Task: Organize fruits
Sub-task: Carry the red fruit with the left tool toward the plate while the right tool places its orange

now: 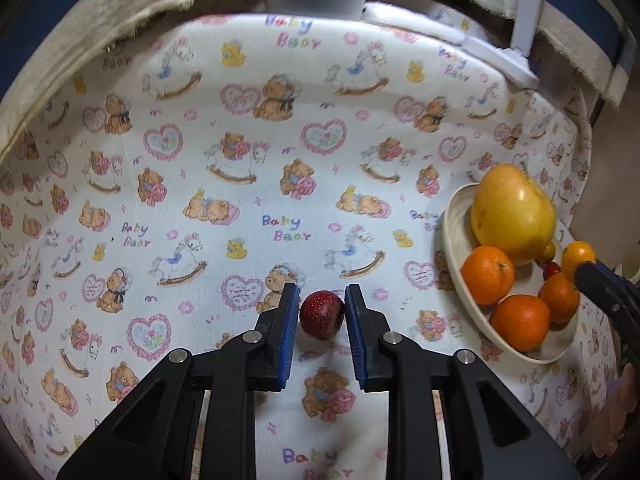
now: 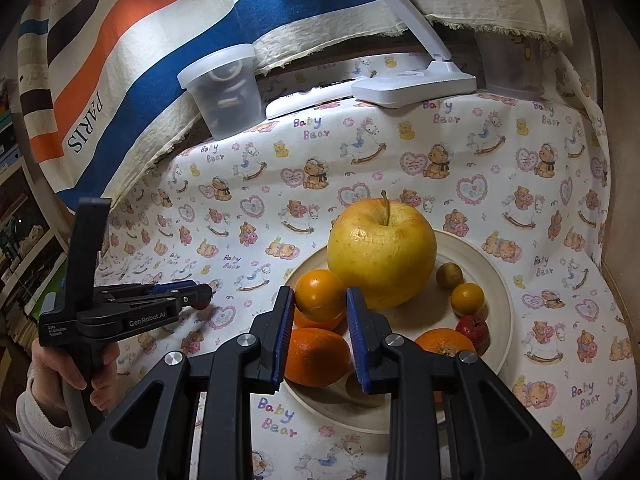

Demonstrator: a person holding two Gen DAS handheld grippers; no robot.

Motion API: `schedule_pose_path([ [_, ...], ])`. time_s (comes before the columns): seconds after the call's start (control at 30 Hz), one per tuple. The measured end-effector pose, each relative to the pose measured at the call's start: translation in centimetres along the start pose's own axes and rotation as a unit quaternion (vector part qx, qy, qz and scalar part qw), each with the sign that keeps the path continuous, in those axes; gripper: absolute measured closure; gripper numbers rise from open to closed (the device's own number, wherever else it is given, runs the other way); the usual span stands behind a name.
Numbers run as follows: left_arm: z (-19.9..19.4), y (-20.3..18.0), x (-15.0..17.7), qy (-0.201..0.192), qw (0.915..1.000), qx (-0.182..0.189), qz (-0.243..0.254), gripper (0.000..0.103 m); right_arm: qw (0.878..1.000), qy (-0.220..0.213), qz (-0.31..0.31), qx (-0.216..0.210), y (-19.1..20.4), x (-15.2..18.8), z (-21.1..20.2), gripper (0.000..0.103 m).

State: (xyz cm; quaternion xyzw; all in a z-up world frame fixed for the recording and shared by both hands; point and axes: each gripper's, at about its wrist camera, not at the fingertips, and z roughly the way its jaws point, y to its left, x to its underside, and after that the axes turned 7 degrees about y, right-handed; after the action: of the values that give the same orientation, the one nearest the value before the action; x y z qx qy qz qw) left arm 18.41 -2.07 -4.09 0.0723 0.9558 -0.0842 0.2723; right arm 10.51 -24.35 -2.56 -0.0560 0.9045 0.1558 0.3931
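Blue pads of the left hand-held gripper (image 1: pixel 322 308) are clamped on a small dark-red fruit (image 1: pixel 322 314), held just above the bear-print cloth (image 1: pixel 240 200) that covers the desk. Off at three o'clock in the left wrist view sits the cream plate (image 1: pixel 454 240), already carrying oranges and a big yellow apple (image 1: pixel 512 216). In the right wrist view, the right hand-held gripper (image 2: pixel 320 308) is closed on a small orange fruit (image 2: pixel 320 294) over the plate's near-left part, above two larger oranges; beyond it stands the apple, with three tiny fruits at its three to four o'clock. Farther back, at eleven o'clock, a clear lidded tub (image 2: pixel 224 88) stands by the striped cloth (image 2: pixel 140 40).
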Motion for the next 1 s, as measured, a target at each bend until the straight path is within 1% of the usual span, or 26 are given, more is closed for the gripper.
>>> schedule_pose_path([
  [0.23,-2.7,-2.4,1.2,-0.037,0.9988,0.023,0.022,0.081,1.000,-0.019,0.016,-0.008,-0.6,-0.6,-1.8,0.075],
  [0.4,-3.3,-4.3,2.0,-0.047,0.9969,0.046,0.043,0.081,0.999,-0.017,0.028,-0.007,-1.2,-0.8,-2.3,0.075],
  [0.5,-3.2,-5.1,2.2,-0.045,0.9960,0.053,0.056,0.081,1.000,-0.004,0.029,0.005,-1.2,-0.9,-2.1,0.075],
  [0.6,-2.9,-5.8,2.6,-0.030,0.9961,0.054,0.063,0.081,0.998,0.037,0.035,0.040,-1.3,-0.7,-1.1,0.075],
  [0.67,-2.8,-6.2,2.8,-0.026,0.9957,0.058,0.067,0.081,0.997,0.059,0.040,0.036,-1.6,-0.4,-0.3,0.075],
  [0.77,-2.6,-6.4,3.0,-0.024,0.9955,0.058,0.071,0.081,0.996,0.066,0.031,0.050,-1.4,-0.2,0.2,0.075],
  [0.9,-2.4,-6.4,3.0,-0.021,0.9954,0.057,0.075,0.080,0.995,0.076,0.034,0.049,-1.7,-0.2,0.5,0.075],
  [1.0,-2.2,-6.5,2.9,-0.021,0.9957,0.050,0.076,0.080,0.994,0.086,0.038,0.056,-2.0,-0.1,1.1,0.075],
])
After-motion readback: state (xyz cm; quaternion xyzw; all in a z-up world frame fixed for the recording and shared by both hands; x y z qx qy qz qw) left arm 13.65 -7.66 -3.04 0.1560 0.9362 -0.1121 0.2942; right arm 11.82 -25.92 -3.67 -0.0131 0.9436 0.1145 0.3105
